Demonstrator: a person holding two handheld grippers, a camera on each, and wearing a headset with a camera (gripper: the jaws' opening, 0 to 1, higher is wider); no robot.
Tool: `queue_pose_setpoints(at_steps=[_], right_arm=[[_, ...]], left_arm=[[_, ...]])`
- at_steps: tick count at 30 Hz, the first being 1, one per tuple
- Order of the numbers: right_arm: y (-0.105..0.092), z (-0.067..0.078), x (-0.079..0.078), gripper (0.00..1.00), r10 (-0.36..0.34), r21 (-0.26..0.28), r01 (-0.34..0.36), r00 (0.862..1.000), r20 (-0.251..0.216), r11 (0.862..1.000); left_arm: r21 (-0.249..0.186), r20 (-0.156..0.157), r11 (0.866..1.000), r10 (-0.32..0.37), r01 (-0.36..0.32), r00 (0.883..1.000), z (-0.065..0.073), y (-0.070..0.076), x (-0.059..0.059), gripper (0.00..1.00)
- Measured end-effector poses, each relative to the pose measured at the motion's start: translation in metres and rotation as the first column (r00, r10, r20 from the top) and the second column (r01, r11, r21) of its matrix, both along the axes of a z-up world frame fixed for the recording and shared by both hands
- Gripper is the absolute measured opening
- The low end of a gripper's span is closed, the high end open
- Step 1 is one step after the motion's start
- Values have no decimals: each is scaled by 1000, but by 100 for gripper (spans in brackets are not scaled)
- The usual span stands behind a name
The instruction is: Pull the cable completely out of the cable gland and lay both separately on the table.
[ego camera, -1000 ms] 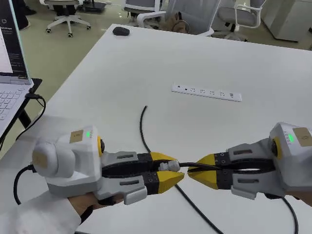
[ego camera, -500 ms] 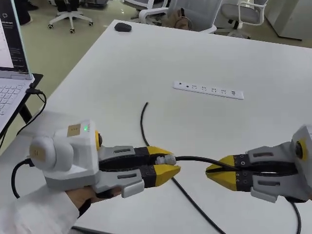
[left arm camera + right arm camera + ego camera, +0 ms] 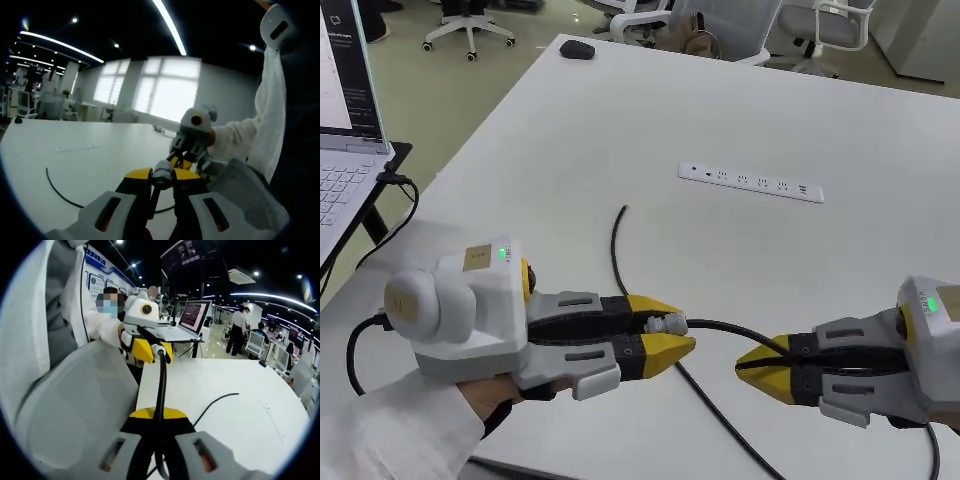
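White worktop (image 3: 820, 110). Your left claw (image 3: 678, 328) pinches the cable gland (image 3: 666, 323). Your right claw (image 3: 742, 365), near it, is clamped on the cable (image 3: 720, 327). Cable not out yet; nothing laid down.

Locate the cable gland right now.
In the head view the gland sits low and left of centre, clamped in the jaws of the left gripper. The cable runs from it rightward into the right gripper.
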State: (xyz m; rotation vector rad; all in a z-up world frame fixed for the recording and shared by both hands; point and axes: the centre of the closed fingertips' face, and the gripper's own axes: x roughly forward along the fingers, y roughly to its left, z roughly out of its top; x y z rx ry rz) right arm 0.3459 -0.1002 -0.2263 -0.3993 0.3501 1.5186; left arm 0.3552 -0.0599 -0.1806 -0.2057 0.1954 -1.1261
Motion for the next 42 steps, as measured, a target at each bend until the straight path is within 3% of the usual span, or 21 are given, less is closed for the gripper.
queue_pose_setpoints(at_steps=[9, 13, 22, 26, 29, 31, 42], right_arm=[[3, -5, 2, 2, -17, -16, 16, 1000, -20, 1000], [6, -6, 5, 10, -24, -14, 23, 999, -24, 1000], [22, 2, 8, 19, -11, 3, 11, 1000, -10, 1000], [30, 8, 13, 16, -4, 7, 4, 1000, 30, 1000], [33, 14, 17, 3, 2, 21, -4, 998, 69, 1000], [34, 13, 18, 3, 15, 10, -16, 996, 90, 1000], [34, 14, 20, 2, 23, 22, -25, 996, 88, 999]], left_arm=[[2, 9, 1000, 12, -12, 1000, 1, 2, 1, 17], [3, 15, 1000, 16, -16, 1000, 2, 3, 2, 17], [9, 22, 1000, 18, -18, 1000, 2, 3, 3, 17], [23, 30, 1000, 18, -19, 999, 1, 3, 3, 17], [31, 29, 999, 15, -16, 999, -1, 2, 2, 17], [27, 29, 999, 21, -21, 999, 0, 3, 4, 17], [28, 35, 998, 50, -51, 998, 1, 9, 8, 17]])
